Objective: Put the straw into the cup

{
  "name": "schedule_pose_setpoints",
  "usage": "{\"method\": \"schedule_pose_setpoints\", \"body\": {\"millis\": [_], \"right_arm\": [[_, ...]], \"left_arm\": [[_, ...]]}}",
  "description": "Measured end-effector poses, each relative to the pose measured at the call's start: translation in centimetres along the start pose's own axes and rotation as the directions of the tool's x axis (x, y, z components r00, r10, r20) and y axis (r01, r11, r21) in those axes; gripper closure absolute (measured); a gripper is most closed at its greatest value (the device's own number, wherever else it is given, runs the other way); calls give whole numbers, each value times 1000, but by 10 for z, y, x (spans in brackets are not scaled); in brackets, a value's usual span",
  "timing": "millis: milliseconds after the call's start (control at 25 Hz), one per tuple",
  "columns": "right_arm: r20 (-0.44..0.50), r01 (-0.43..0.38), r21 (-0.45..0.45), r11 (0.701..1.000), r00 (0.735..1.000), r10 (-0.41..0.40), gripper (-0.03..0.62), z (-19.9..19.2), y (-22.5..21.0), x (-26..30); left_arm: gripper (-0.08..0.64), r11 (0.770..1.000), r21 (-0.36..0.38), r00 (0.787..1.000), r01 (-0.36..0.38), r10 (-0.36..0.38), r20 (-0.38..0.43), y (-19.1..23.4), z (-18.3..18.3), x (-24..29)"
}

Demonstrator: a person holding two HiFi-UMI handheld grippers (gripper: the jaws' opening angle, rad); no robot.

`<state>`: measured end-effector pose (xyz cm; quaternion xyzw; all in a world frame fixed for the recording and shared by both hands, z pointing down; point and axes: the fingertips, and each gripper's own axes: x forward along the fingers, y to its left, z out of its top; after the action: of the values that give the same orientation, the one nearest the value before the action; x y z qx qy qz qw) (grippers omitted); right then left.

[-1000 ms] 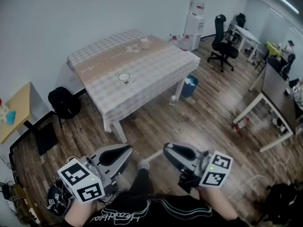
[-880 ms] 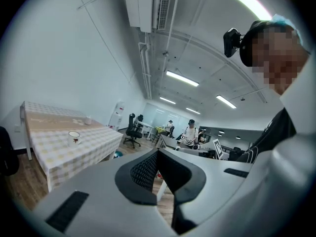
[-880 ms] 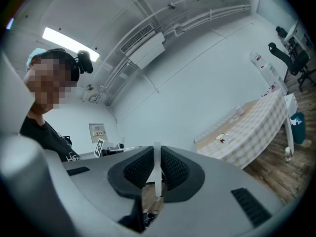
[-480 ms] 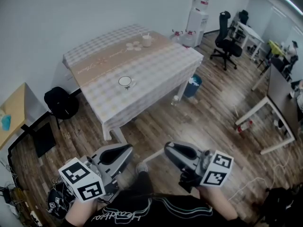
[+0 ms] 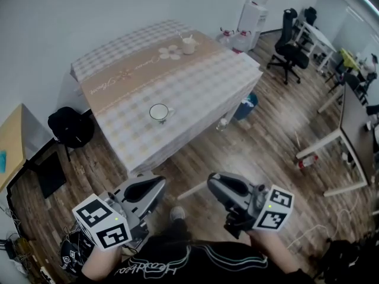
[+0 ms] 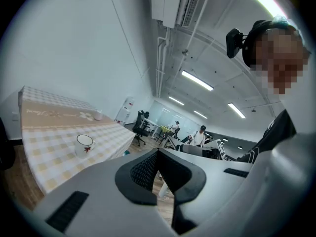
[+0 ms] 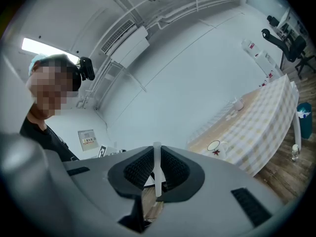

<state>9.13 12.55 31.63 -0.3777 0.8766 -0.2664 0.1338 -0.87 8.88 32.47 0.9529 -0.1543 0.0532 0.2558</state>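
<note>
The table (image 5: pixel 201 81) with its checked cloth fills the upper middle of the head view, and the person stands on the wood floor (image 5: pixel 278 129) short of its near edge, with both grippers held low by the body and well apart from the tabletop. The left gripper (image 5: pixel 155 186) has its jaws closed together with nothing between them. The right gripper (image 5: pixel 214 181) has its jaws pressed on the straw. The cup (image 5: pixel 159 112), white with a small red mark on its side, stands upright and alone near the table's near edge, its mouth open and nothing showing inside. A second cup (image 5: pixel 189 44) sits at the far end, too small to read further. The straw (image 7: pixel 157 174) is a thin white tube held across the right pads, one end poking up past them. In the head view it shows as a pale stick (image 5: pixel 193 190) slanting down and left from that gripper's tip. As I judge it, the pick-up is done and the carrying is under way. What remains is to close the gap to the table, bring the straw's end over the cup's mouth, lower it in and let go. The cup is not yet within reach of either gripper.
</note>
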Motion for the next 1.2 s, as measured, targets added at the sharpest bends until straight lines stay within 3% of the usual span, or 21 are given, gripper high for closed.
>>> {"method": "schedule_pose_setpoints", "body": {"millis": [280,440,1200], "right_arm": [[-81,10,-32,999,997,-12,541,20,-53,62],[-82,1,-39,999,997,-5,541,33,-80,88],[-77,-58,-48,997,996,54,541,78,-138,150]], "left_arm": [[563,997,-67,999,-41,43,19,81,24,21],[563,994,-22,994,-106,106,3,118,36,33],[563,983,-36,984,-177,178,15,177,75,59]]}}
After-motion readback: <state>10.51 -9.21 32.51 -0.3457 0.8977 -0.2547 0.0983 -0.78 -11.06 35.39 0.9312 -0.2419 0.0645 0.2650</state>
